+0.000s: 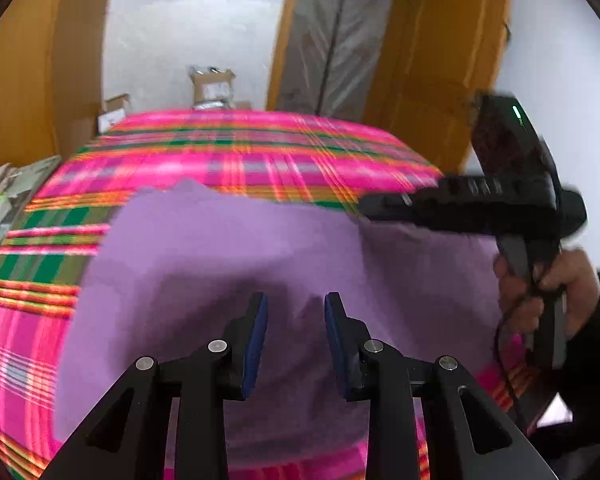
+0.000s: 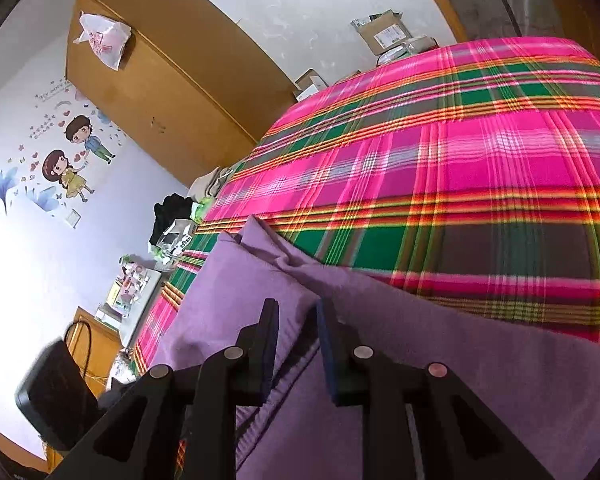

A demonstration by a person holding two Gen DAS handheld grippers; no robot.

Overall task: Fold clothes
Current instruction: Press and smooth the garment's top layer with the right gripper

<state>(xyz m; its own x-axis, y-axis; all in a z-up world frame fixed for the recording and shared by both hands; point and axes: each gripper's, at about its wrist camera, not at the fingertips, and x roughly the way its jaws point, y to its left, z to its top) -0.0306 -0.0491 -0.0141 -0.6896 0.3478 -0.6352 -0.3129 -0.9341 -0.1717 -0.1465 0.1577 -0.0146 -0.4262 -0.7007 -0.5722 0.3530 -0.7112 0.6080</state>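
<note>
Barely begun: the purple garment [image 1: 228, 248] lies rumpled mid-frame on the plaid bed [image 1: 240, 148], no neat fold showing. Left claw [image 1: 296, 304] hangs spread above it; right claw [image 2: 298, 308] seems parted over a ridge, not pinching.

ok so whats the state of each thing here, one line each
purple garment: spread on the bed, rumpled, partly folded over
plaid bedcover: laid flat under the garment
left gripper: jaws apart, a raised ridge of cloth between them, grip unclear
right gripper: jaws apart over a fold of the garment, grip unclear
cardboard box: flaps open, beyond the bed
wardrobe: doors closed
</note>
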